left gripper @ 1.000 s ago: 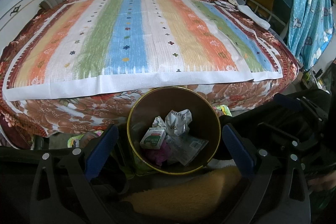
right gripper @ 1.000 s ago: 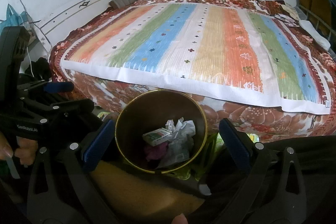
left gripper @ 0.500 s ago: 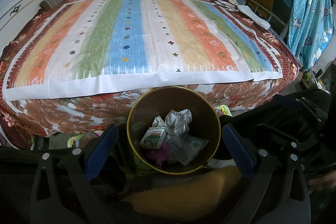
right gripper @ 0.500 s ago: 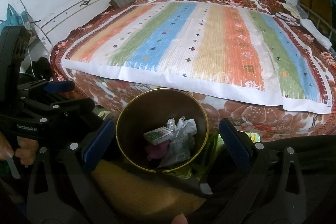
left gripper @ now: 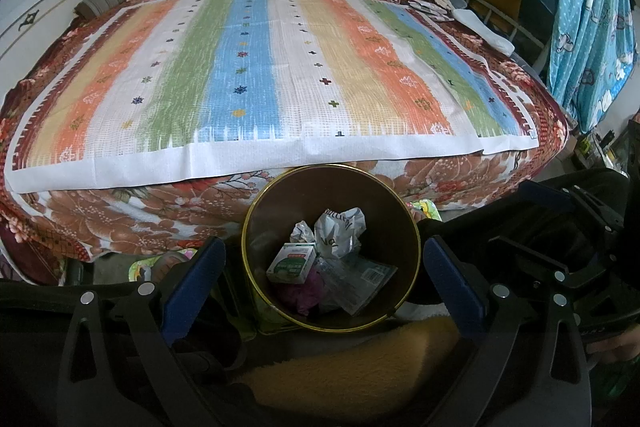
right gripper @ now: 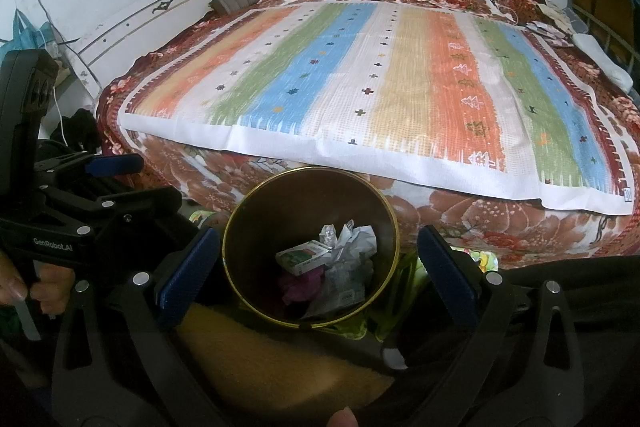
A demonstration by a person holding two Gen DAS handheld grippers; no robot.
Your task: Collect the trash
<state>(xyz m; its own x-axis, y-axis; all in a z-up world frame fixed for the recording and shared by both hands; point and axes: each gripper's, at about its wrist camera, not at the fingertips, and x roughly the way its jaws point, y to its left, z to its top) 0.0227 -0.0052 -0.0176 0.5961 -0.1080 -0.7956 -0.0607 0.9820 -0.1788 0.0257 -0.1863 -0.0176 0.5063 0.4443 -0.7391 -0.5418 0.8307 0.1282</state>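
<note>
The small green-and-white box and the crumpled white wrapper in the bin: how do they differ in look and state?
The small green-and-white box keeps its flat-sided, rectangular shape, while the crumpled white wrapper is balled up and creased. The box is printed green and white; the wrapper is mostly white with some dark lettering. The box lies nearer the camera, and the wrapper sits behind it toward the bed. Both lie inside the round gold-rimmed bin, among other trash.

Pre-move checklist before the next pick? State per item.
1. Left gripper open, nothing held: ok.
2. Right gripper open, nothing held: ok.
3. Bin upright, mouth unobstructed: ok.
4. Earlier trash inside bin: carton, crumpled wrapper: ok.
5. Striped mat free of trash: ok.
6. Items at bed's far right corner trash or not: cannot tell.
</note>
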